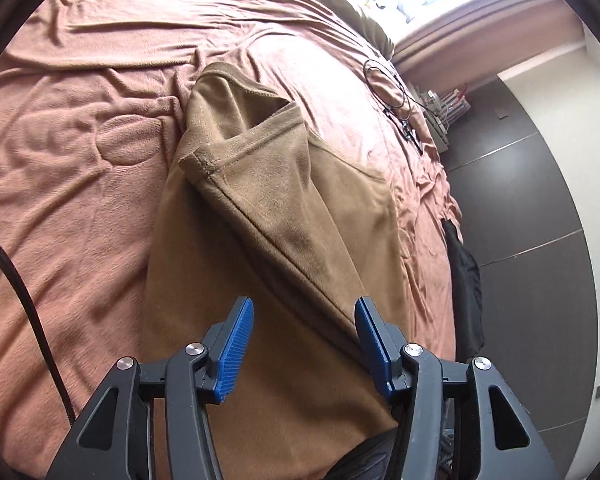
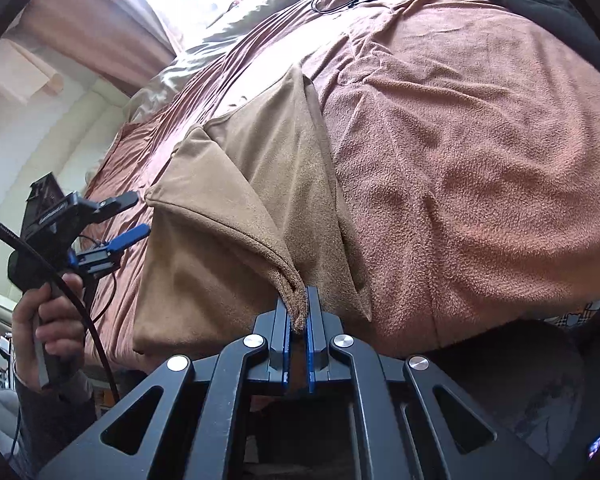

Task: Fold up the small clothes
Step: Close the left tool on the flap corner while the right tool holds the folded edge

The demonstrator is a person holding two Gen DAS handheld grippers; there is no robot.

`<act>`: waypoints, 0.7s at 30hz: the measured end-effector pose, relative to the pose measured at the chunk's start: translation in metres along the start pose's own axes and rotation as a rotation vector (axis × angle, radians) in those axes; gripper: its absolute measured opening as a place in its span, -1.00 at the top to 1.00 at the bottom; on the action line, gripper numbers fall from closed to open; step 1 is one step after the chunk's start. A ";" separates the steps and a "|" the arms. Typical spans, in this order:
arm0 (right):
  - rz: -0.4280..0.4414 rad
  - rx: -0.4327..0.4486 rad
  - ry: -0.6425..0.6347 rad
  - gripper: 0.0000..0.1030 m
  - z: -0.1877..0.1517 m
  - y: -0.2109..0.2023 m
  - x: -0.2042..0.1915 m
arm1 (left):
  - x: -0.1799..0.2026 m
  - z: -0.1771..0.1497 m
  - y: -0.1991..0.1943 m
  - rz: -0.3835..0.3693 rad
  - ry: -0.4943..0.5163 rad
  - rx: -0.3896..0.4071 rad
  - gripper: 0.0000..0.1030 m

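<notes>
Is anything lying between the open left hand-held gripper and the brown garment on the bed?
Nothing visible: the left hand-held gripper hangs open directly over the brown garment, with only bare cloth beneath it.

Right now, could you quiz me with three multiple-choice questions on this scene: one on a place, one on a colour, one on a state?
1. Where does the brown garment lie?
A. on the pink blanket
B. on the floor
C. on a chair

2. What colour are the tongs' pads?
A. red
B. blue
C. yellow

3. What are the right tongs doing?
A. hanging open
B. pinching the garment's edge
C. holding a cable

Answers: 1 A, blanket surrounds the garment; 2 B, blue in both views; 3 B, fabric sits between the closed pads, while the left tongs gape open.
</notes>
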State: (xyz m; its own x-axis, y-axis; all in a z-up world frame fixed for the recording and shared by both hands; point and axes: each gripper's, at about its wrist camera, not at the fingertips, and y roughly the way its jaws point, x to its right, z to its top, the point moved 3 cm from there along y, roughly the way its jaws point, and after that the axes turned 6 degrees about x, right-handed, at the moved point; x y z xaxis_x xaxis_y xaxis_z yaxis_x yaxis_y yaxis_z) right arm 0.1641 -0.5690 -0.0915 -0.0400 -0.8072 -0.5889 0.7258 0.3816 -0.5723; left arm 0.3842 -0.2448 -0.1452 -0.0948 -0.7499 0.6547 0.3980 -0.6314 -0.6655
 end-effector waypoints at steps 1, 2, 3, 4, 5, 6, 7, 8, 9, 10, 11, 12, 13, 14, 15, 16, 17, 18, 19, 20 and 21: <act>0.001 -0.002 -0.001 0.96 0.000 0.001 0.001 | 0.000 0.003 0.004 0.000 -0.005 0.000 -0.06; 0.002 -0.003 0.000 0.96 -0.001 0.002 0.001 | -0.001 0.005 0.008 0.005 -0.008 -0.001 -0.06; 0.004 -0.004 0.001 0.96 -0.001 0.002 0.002 | -0.001 0.006 0.011 0.013 -0.009 -0.002 -0.07; 0.008 -0.006 0.005 0.96 -0.001 0.003 0.002 | -0.002 0.008 0.015 0.023 -0.010 -0.005 -0.08; 0.012 -0.006 0.009 0.96 -0.003 0.002 0.002 | -0.004 0.009 0.018 0.032 -0.013 -0.012 -0.08; 0.015 -0.006 0.011 0.96 -0.003 0.002 0.002 | -0.007 0.010 0.022 0.037 -0.022 -0.019 -0.08; 0.017 -0.007 0.011 0.96 -0.003 0.002 0.002 | -0.009 0.012 0.025 0.032 -0.031 -0.020 -0.08; 0.018 -0.009 0.010 0.96 -0.003 0.002 0.002 | -0.011 0.013 0.026 0.028 -0.034 -0.018 -0.08; 0.018 -0.009 0.009 0.96 -0.003 0.002 0.001 | -0.012 0.015 0.029 0.031 -0.032 -0.016 -0.08; 0.018 -0.010 0.009 0.96 -0.003 0.002 0.001 | -0.012 0.017 0.030 0.032 -0.031 -0.015 -0.07; 0.018 -0.009 0.009 0.96 -0.003 0.002 0.000 | -0.011 0.020 0.032 0.026 -0.032 -0.013 -0.06; 0.017 -0.009 0.010 0.96 -0.003 0.002 -0.001 | -0.011 0.022 0.034 0.021 -0.033 -0.013 -0.06; 0.017 -0.009 0.011 0.96 -0.003 0.002 -0.001 | -0.010 0.024 0.035 0.015 -0.030 -0.014 -0.06; 0.015 -0.009 0.010 0.96 -0.003 0.002 -0.001 | -0.008 0.026 0.036 0.010 -0.024 -0.013 -0.06; 0.013 -0.010 0.010 0.96 -0.003 0.002 -0.002 | -0.006 0.028 0.037 0.006 -0.016 -0.016 0.01; 0.013 -0.010 0.009 0.96 -0.003 0.002 -0.002 | -0.004 0.029 0.039 0.007 -0.008 -0.024 0.24; 0.012 -0.011 0.007 0.96 -0.004 0.002 -0.003 | -0.002 0.031 0.041 0.005 -0.001 -0.035 0.42; 0.012 -0.011 0.004 0.95 -0.004 0.002 -0.003 | 0.000 0.032 0.043 -0.004 0.005 -0.051 0.73; 0.010 -0.011 0.001 0.95 -0.004 0.002 -0.004 | 0.003 0.034 0.043 -0.018 0.010 -0.059 0.75; 0.007 -0.010 -0.002 0.95 -0.004 0.001 -0.005 | 0.007 0.036 0.043 -0.024 0.022 -0.054 0.76; 0.005 -0.009 -0.005 0.95 -0.004 0.001 -0.005 | 0.013 0.039 0.042 -0.029 0.042 -0.048 0.77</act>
State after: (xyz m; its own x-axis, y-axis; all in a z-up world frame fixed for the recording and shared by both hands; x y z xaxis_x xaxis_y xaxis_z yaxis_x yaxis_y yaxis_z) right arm 0.1621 -0.5622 -0.0914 -0.0328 -0.8072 -0.5894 0.7198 0.3901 -0.5743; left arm 0.4353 -0.2737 -0.1510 -0.1440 -0.7380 0.6592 0.3503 -0.6611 -0.6635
